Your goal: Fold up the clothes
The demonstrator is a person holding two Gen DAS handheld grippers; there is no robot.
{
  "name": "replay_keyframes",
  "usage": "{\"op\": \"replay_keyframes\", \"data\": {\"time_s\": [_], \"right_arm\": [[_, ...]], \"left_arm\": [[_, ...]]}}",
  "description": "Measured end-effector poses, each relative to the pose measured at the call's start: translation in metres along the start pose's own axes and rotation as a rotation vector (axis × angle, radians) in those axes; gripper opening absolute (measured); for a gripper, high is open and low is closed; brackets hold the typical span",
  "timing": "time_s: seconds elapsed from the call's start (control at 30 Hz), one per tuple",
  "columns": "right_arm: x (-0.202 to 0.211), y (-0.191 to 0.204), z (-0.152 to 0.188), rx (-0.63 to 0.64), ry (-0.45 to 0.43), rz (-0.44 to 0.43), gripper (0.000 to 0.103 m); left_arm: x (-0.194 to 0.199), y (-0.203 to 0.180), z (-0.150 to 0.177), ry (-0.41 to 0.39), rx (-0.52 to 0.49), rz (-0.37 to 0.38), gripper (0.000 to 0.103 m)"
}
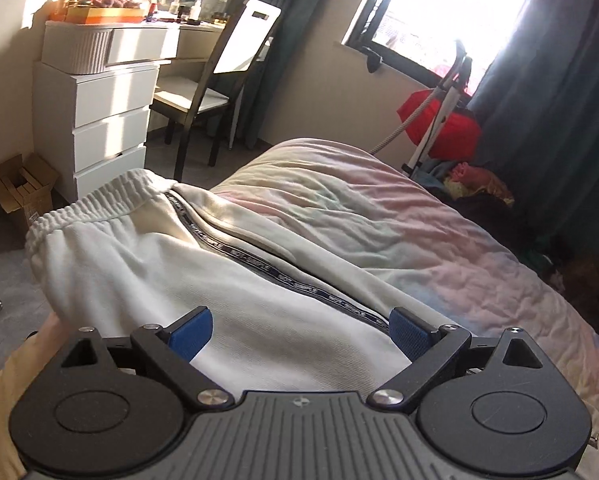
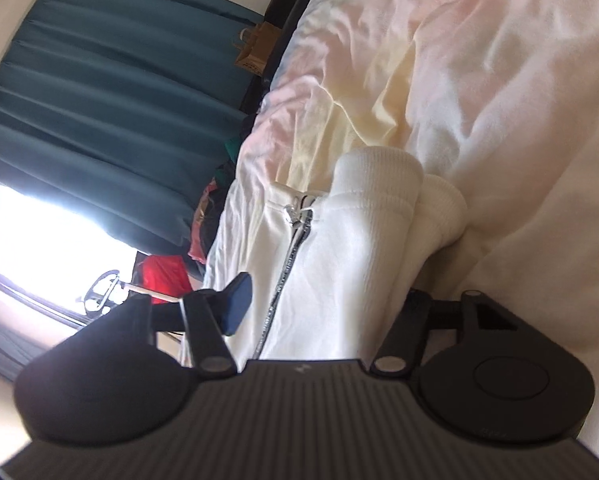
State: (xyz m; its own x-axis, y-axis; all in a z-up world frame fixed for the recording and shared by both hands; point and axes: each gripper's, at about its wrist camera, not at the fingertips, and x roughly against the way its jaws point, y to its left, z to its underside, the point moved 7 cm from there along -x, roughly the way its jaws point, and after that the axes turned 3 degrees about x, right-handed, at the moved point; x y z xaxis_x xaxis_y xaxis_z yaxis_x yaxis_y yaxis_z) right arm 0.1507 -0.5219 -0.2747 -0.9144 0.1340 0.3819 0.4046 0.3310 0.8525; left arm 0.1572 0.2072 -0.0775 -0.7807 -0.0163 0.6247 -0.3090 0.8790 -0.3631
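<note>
White sweatpants with an elastic waistband and a black lettered side stripe lie on the pastel bedspread. My left gripper is open just above the fabric, blue pads apart and holding nothing. In the right wrist view the pants' ribbed leg cuffs and an ankle zipper lie on the bed. My right gripper is open around the leg end; its left pad shows, its right finger is hidden behind the cloth.
A white drawer unit, a cluttered desk and a chair stand beyond the bed's left edge. A red bag, a garment steamer pole and piled clothes sit by the window. Teal curtains hang to the right gripper's left.
</note>
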Motion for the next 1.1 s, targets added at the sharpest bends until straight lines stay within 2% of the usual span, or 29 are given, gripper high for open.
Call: {"op": "replay_keyframes", "data": {"time_s": [0.03, 0.07, 0.1, 0.2, 0.33, 0.43, 0.53, 0.6, 0.7, 0.8, 0.87, 1.03, 1.1], "right_arm": [[-0.001, -0.003, 0.0, 0.005, -0.005, 0.028, 0.033], [0.0, -0.006, -0.001, 0.002, -0.017, 0.048, 0.02], [0.003, -0.009, -0.003, -0.013, -0.033, 0.047, 0.016], [0.014, -0.012, -0.008, -0.055, -0.085, 0.039, 0.009], [0.021, -0.006, -0.009, -0.003, -0.109, 0.071, 0.008], [0.022, 0.009, -0.008, 0.112, -0.126, 0.102, 0.008], [0.029, 0.035, -0.006, 0.257, -0.163, 0.114, 0.008], [0.034, 0.06, -0.001, 0.378, -0.192, 0.117, 0.008], [0.046, 0.109, 0.015, 0.634, -0.242, 0.103, 0.008], [0.059, 0.158, 0.042, 0.857, -0.293, 0.048, 0.008], [0.068, 0.192, 0.074, 1.01, -0.317, -0.014, 0.008], [0.094, 0.247, 0.189, 1.394, -0.339, -0.218, 0.008], [0.096, 0.248, 0.24, 1.522, -0.277, -0.291, 0.008]], "left_arm": [[-0.007, -0.015, 0.006, 0.006, -0.019, 0.012, 0.096], [-0.015, -0.032, 0.015, 0.016, -0.041, 0.024, 0.096], [-0.022, -0.046, 0.024, 0.039, -0.066, 0.038, 0.097], [-0.043, -0.075, 0.053, 0.108, -0.128, 0.065, 0.097], [-0.064, -0.089, 0.082, 0.09, -0.223, 0.022, 0.102], [-0.07, -0.092, 0.102, 0.062, -0.359, -0.026, 0.103], [-0.081, -0.093, 0.122, 0.087, -0.5, -0.092, 0.103], [-0.086, -0.093, 0.126, 0.098, -0.518, -0.102, 0.103], [-0.088, -0.089, 0.124, 0.114, -0.501, -0.09, 0.103], [-0.084, -0.088, 0.118, 0.111, -0.495, -0.077, 0.103], [-0.081, -0.088, 0.114, 0.112, -0.487, -0.066, 0.102], [-0.068, -0.083, 0.101, 0.11, -0.428, -0.037, 0.097], [-0.06, -0.08, 0.094, 0.103, -0.396, -0.02, 0.097]]}}
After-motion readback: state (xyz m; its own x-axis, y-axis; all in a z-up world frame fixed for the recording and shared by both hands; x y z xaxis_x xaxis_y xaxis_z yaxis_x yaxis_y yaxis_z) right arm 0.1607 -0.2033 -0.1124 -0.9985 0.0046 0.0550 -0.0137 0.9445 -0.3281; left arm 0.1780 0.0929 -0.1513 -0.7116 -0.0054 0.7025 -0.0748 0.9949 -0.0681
